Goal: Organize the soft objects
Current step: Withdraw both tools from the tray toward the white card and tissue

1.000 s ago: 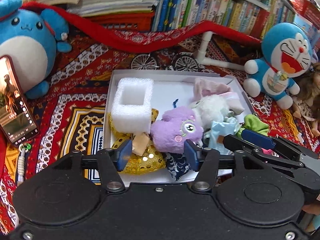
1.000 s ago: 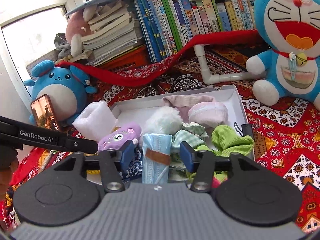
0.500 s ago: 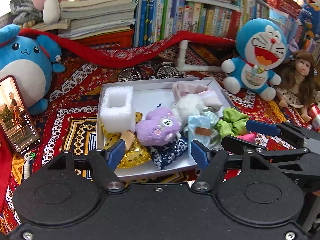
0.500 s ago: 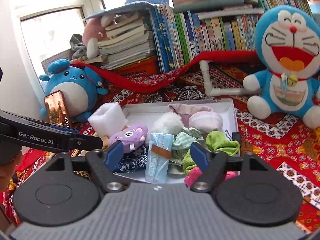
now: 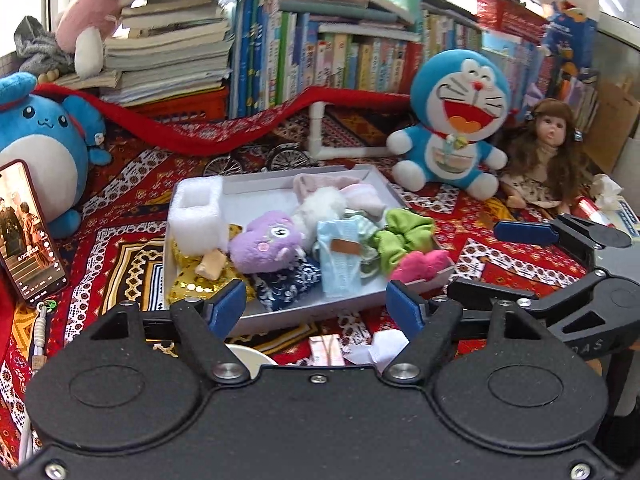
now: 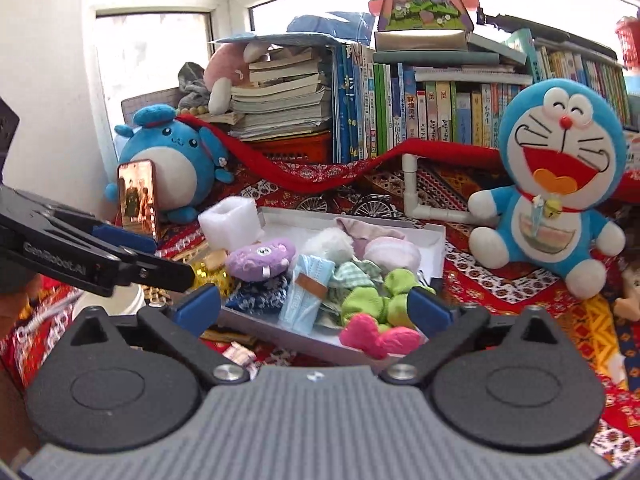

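A shallow white tray (image 5: 276, 311) (image 6: 436, 236) on the patterned cloth holds several soft things: a white foam block (image 5: 196, 216) (image 6: 230, 220), a purple plush (image 5: 266, 246) (image 6: 260, 262), a light blue mask pack (image 5: 340, 256) (image 6: 306, 292), a green scrunchie (image 5: 404, 234) (image 6: 376, 294) and a pink piece (image 5: 422, 264) (image 6: 376, 338). My left gripper (image 5: 316, 306) hangs in front of the tray's near edge, jaws opening, nothing between them. My right gripper (image 6: 314, 304) is also back from the tray, jaws opening wide and empty.
A blue round plush (image 5: 36, 152) with a phone (image 5: 28, 236) leaning on it stands at left. A Doraemon plush (image 5: 452, 136) (image 6: 556, 184) and a doll (image 5: 548, 152) sit at right. Books line the back. A white cup rim (image 5: 248, 354) and paper scraps (image 5: 376, 350) lie near the front.
Both grippers have pulled back and up from the tray and their jaws have spread wider. The soft things stay in the tray, now seen from farther off.
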Demonstrator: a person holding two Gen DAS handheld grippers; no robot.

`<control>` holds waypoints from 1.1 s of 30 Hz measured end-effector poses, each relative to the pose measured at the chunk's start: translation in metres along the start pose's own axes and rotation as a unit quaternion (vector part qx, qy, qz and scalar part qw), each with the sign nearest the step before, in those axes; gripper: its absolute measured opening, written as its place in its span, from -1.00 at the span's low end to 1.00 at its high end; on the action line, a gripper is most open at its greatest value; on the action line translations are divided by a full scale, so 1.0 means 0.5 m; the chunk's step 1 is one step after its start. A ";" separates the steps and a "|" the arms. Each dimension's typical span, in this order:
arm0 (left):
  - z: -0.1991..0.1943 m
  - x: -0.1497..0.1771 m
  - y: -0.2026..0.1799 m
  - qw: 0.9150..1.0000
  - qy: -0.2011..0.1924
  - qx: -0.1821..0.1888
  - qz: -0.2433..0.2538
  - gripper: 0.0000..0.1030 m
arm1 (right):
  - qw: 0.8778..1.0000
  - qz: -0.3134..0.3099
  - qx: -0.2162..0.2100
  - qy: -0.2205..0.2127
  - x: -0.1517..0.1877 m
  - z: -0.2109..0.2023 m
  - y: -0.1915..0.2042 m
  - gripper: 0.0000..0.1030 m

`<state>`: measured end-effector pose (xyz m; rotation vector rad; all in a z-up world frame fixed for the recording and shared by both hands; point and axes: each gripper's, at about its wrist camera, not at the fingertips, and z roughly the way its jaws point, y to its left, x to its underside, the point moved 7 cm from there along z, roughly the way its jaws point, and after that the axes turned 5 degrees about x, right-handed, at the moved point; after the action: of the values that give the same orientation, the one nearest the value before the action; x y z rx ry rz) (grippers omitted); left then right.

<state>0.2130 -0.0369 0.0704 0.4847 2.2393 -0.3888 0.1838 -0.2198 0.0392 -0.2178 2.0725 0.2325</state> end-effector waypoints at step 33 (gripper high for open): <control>0.015 0.245 -0.088 0.980 -0.122 -0.120 -0.097 -0.42 | 0.991 0.078 -0.032 0.103 0.052 0.023 -0.005 0.94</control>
<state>0.1227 -0.0522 -0.0222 0.0854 2.0637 -0.2554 0.1812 -0.2207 0.0107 -0.1220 2.2914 0.3850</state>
